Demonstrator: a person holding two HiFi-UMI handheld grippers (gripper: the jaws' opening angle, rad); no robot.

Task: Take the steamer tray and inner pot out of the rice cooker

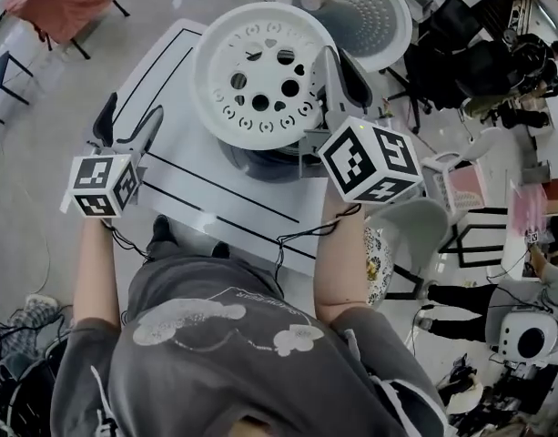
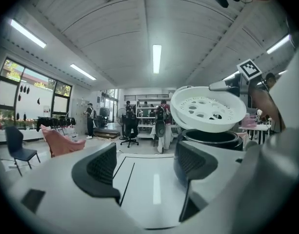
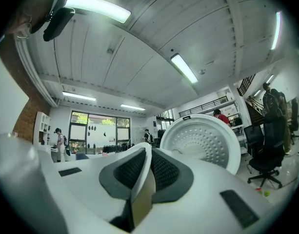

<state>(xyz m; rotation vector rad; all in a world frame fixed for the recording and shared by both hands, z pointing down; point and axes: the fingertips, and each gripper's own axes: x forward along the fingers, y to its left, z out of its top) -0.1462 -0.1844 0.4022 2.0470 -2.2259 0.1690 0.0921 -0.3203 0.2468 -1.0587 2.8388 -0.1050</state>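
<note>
Tray (image 1: 260, 76) held above cooker (image 1: 260, 164).
Right gripper (image 1: 331, 80) clamped the tray's 3 o'clock rim; left gripper (image 1: 128, 127), at 9 o'clock, gaped empty.

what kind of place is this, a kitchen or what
Probably a lab or open workshop, not a kitchen: a white table marked with black lines holds the rice cooker, wheeled office chairs and storage shelves stand around, and long strip lights run across the ceiling.
</note>
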